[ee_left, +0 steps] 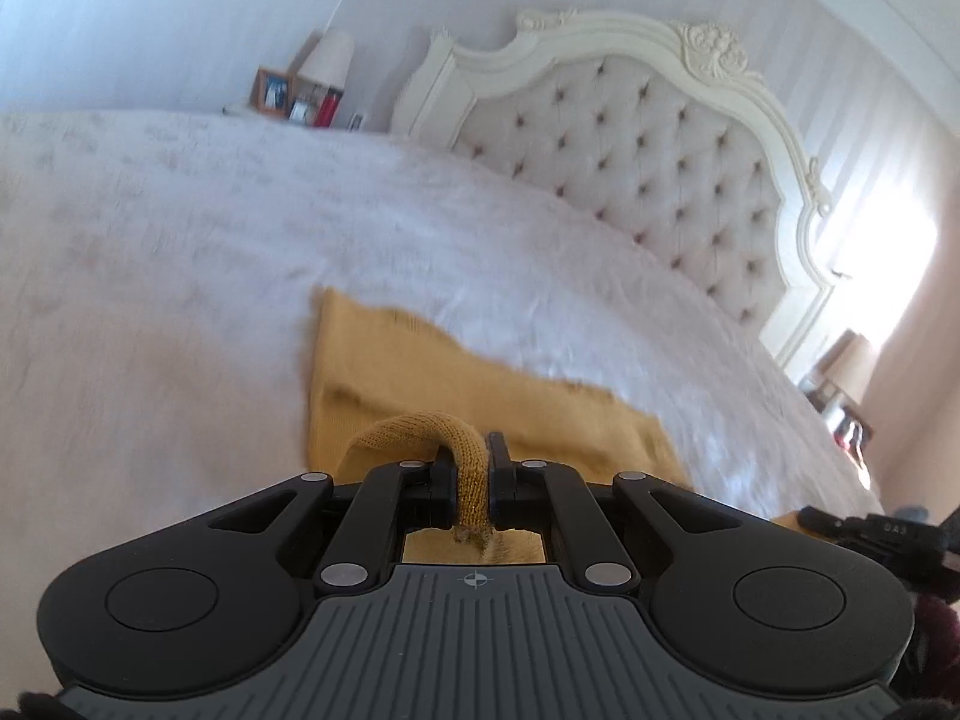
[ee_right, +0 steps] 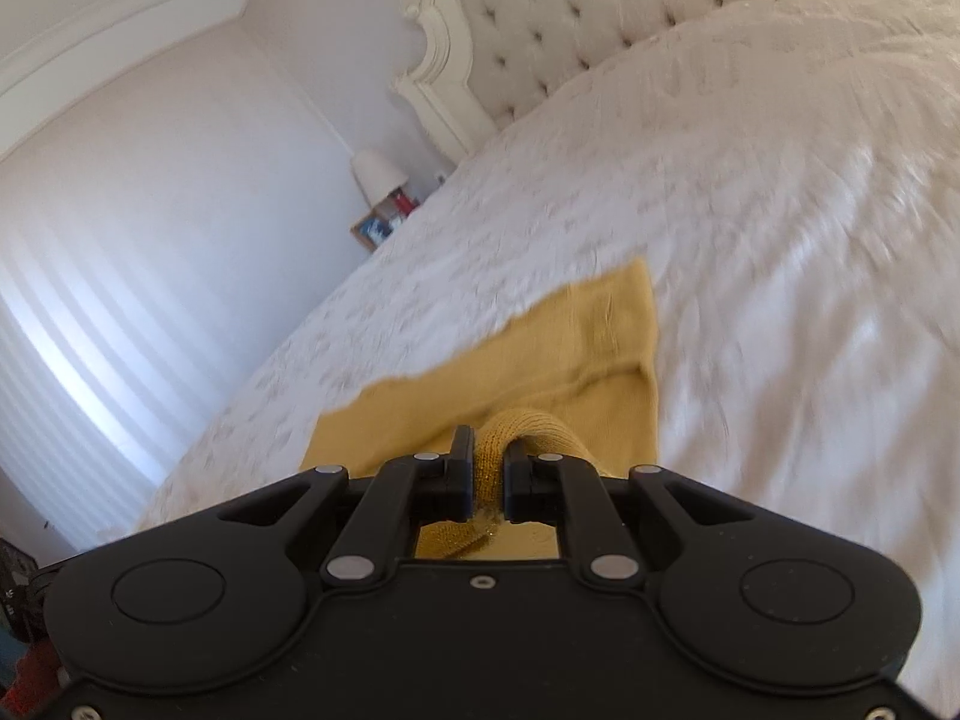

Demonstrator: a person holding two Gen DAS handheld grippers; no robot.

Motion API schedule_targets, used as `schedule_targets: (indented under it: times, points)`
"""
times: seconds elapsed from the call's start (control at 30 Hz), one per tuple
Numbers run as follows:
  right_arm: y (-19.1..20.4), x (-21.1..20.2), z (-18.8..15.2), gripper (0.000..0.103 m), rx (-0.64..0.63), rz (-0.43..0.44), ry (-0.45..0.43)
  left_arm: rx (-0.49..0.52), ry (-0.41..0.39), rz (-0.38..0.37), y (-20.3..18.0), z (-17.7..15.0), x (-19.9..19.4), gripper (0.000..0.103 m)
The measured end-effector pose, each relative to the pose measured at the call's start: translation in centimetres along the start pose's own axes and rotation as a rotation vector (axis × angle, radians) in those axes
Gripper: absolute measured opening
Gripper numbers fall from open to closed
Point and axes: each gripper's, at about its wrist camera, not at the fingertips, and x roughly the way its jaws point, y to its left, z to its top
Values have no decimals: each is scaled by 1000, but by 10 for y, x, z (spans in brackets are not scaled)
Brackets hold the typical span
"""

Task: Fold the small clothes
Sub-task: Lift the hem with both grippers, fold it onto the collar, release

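Mustard-yellow knit garment [ee_left: 420, 384] lies low centre in both wrist views, on a white fuzzy bedspread [ee_left: 240, 228]. Far edge of the cloth rests flat on the bed; near edge is pulled up toward each camera.

Left tool [ee_left: 465, 468]: jaws nearly together, clamped on a rolled bit of the knit's hem, which loops over the left finger and hangs down between the pads. Right tool [ee_right: 489, 474]: same story, jaws pinched on a bunched corner of the garment [ee_right: 540, 360], a frayed end showing just below the pads. The right tool's black body also pokes in at the lower right edge of the left view.

Step in hand, as I judge it: both near corners gripped and raised, the start of a fold away from the person. Next move likely calls for carrying both corners forward together, level with each other, and laying them on the far edge before letting go. Uneven travel would skew the fold; the soft knit could slip out of so small a pinch.

Room: tufted cream headboard [ee_left: 648, 138] with carved frame at upper right of the left view, bedside shelf with lamp [ee_left: 327, 57] and framed picture [ee_left: 273, 90] at upper left, striped pale wall [ee_right: 90, 330], bright window glare at far right.
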Motion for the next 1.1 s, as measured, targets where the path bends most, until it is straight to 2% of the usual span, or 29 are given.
schedule_targets:
  times: [0.27, 0.47, 0.67, 0.9, 0.93, 0.97, 1.0, 1.07, 1.1]
  points:
    - [-7, 63, 43, 17, -34, -41, -61, -43, -51, 12, 13, 40, 57, 8]
    - [-13, 112, 62, 17, -29, -80, -59, -40, -35, 46, 24, 54, 101, 8]
    - [-31, 157, 64, 17, -23, -156, -16, -45, 9, 110, 40, 57, 143, 8]
    - [-44, 192, 55, 19, -53, -230, 57, 33, 59, 200, 44, 49, 176, 10]
    - [-44, 193, 54, 20, -60, -232, 58, 44, 61, 206, 45, 48, 179, 13]
    - [-44, 193, 53, 20, -70, -230, 56, 54, 61, 216, 45, 48, 180, 27]
    - [-43, 193, 53, 25, -84, -232, 49, 67, 53, 231, 45, 48, 182, 34]
    - [-41, 185, 52, 47, -112, -234, 22, 93, 12, 262, 45, 50, 177, 65]
    - [-39, 184, 54, 67, -121, -240, 5, 103, -12, 262, 45, 52, 172, 71]
